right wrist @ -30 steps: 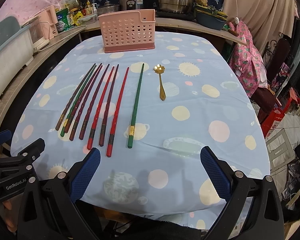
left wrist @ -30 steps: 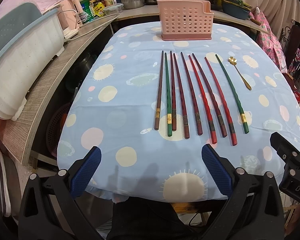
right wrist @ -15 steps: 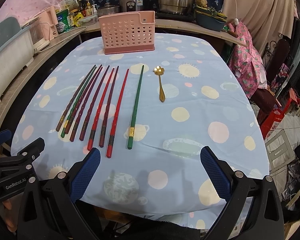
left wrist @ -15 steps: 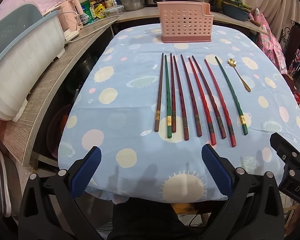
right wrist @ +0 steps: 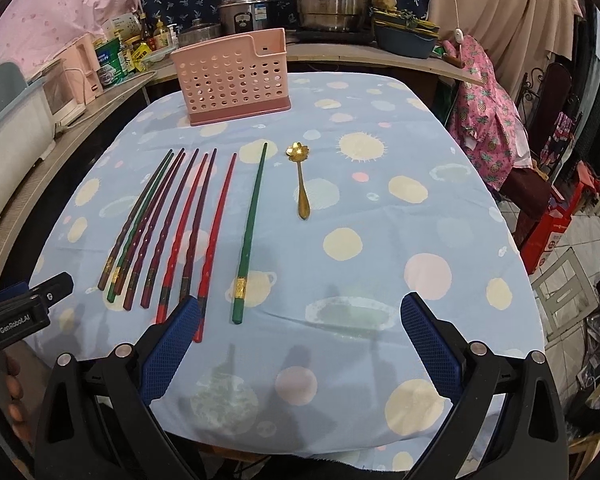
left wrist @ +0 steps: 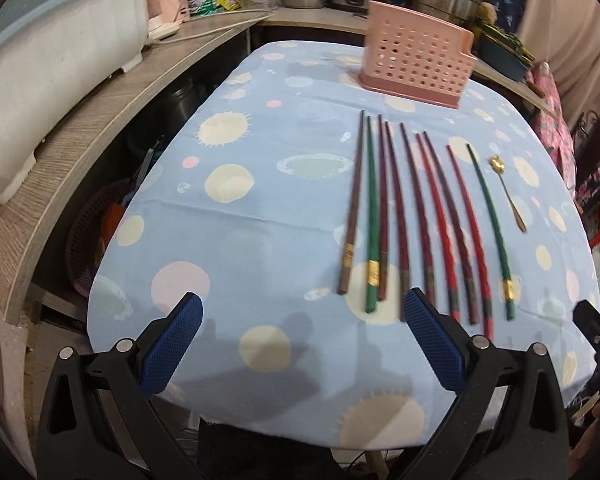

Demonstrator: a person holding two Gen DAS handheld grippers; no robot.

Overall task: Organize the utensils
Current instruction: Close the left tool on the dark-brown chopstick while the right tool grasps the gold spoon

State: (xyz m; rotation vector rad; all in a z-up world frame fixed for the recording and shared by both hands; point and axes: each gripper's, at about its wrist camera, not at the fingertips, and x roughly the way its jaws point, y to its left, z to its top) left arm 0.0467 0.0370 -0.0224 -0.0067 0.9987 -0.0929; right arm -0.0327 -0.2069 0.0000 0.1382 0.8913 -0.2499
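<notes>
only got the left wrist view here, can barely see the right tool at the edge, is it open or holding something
Observer: Open. The right tool has nothing between its fingers.
Operator: ok whats it lined up with
Observer: The lone green chopstick. Its near end lies just ahead of the gap, closer to the left finger.
</notes>
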